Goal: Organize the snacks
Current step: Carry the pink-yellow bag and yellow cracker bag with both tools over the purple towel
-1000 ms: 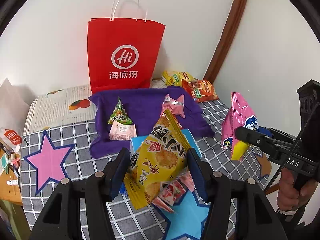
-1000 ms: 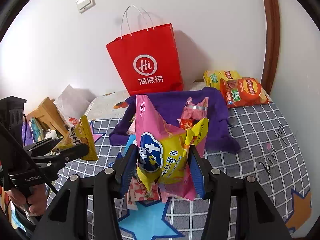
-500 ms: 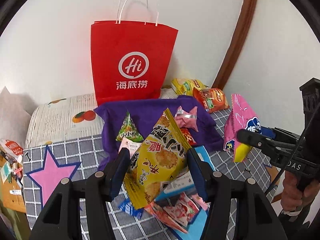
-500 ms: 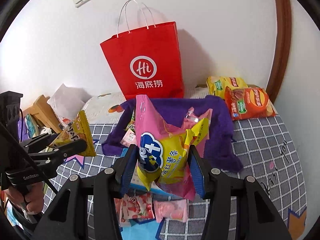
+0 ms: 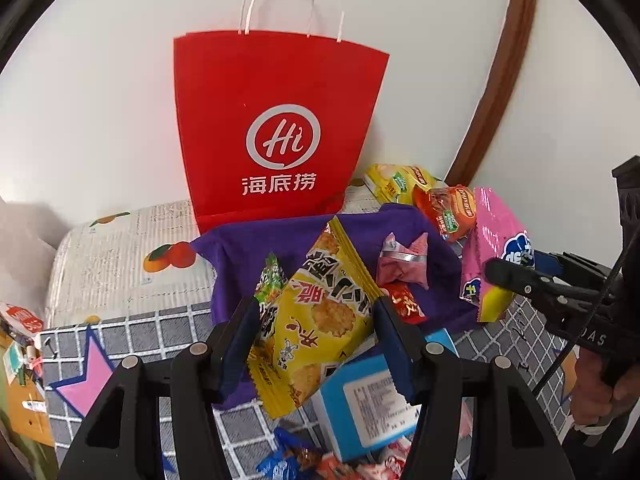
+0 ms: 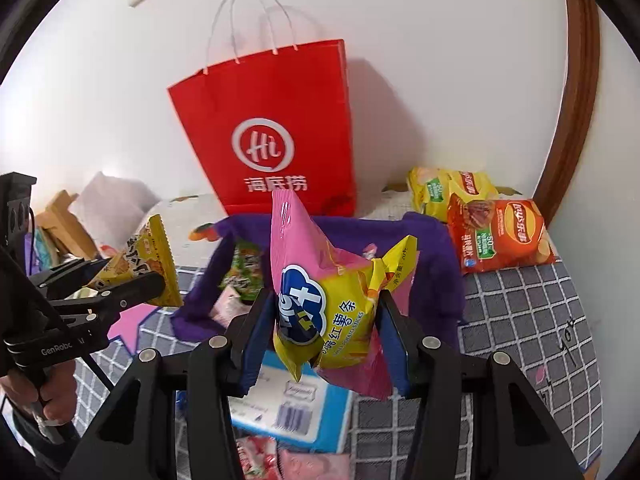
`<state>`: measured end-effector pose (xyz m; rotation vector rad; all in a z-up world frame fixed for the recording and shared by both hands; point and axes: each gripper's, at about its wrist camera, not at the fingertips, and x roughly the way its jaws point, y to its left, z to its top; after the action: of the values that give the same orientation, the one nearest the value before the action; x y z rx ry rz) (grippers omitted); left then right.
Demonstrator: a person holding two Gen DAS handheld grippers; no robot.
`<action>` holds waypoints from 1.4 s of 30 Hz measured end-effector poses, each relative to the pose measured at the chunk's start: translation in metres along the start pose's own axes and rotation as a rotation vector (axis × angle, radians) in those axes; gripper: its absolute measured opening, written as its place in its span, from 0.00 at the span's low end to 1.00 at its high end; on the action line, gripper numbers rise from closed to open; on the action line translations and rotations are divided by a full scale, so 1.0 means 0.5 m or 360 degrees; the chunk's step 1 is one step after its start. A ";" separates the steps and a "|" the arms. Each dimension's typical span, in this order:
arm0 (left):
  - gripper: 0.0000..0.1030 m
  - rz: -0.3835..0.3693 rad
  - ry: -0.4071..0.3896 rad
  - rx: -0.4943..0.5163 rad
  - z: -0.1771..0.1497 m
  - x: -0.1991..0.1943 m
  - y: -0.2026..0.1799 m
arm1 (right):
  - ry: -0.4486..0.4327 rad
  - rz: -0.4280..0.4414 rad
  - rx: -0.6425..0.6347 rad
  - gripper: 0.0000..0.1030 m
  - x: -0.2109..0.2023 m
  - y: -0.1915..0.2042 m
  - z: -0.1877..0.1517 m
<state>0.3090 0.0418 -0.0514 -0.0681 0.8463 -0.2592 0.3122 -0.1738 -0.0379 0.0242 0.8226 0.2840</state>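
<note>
My left gripper point(image 5: 316, 320) is shut on a yellow cracker packet point(image 5: 320, 316) and holds it above the table. It also shows at the left of the right wrist view point(image 6: 140, 276). My right gripper point(image 6: 324, 320) is shut on a pink and yellow potato-stick bag point(image 6: 332, 300), also seen in the left wrist view point(image 5: 492, 252). A red paper bag point(image 5: 276, 128) with white handles stands upright against the wall behind a purple cloth point(image 5: 256, 248). The cloth carries a green packet point(image 5: 272, 280), a pink wrapped snack point(image 5: 400, 264) and a small red packet point(image 5: 404, 300).
Two chip bags, yellow point(image 6: 440, 192) and orange point(image 6: 500, 236), lie at the back right by a brown door frame point(image 6: 576, 92). A blue box point(image 5: 368, 400) and small candies point(image 5: 304, 460) lie on the grey checked tablecloth point(image 6: 520, 304) below the grippers. Clutter sits at the left edge.
Both grippers have moved forward toward the red bag and purple cloth, each keeping its packet. The bag looks larger and the blue box now lies under the fingers.
</note>
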 end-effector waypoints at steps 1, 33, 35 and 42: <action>0.55 -0.0005 0.0006 -0.0003 0.007 0.010 0.001 | 0.0003 -0.0011 -0.0007 0.49 0.010 -0.002 0.004; 0.55 -0.0016 0.0152 -0.0160 0.024 0.157 0.059 | 0.0185 0.0068 -0.0136 0.49 0.225 -0.023 0.037; 0.55 -0.0022 0.0159 -0.0172 0.023 0.159 0.062 | 0.0192 0.0070 -0.0134 0.49 0.224 -0.024 0.038; 0.55 -0.0027 0.0161 -0.0201 0.022 0.159 0.072 | 0.0231 0.0060 -0.0147 0.49 0.233 -0.018 0.033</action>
<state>0.3749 0.0560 -0.1079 -0.1812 0.9625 -0.2265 0.4016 -0.1507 -0.1117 -0.0683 0.9528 0.3620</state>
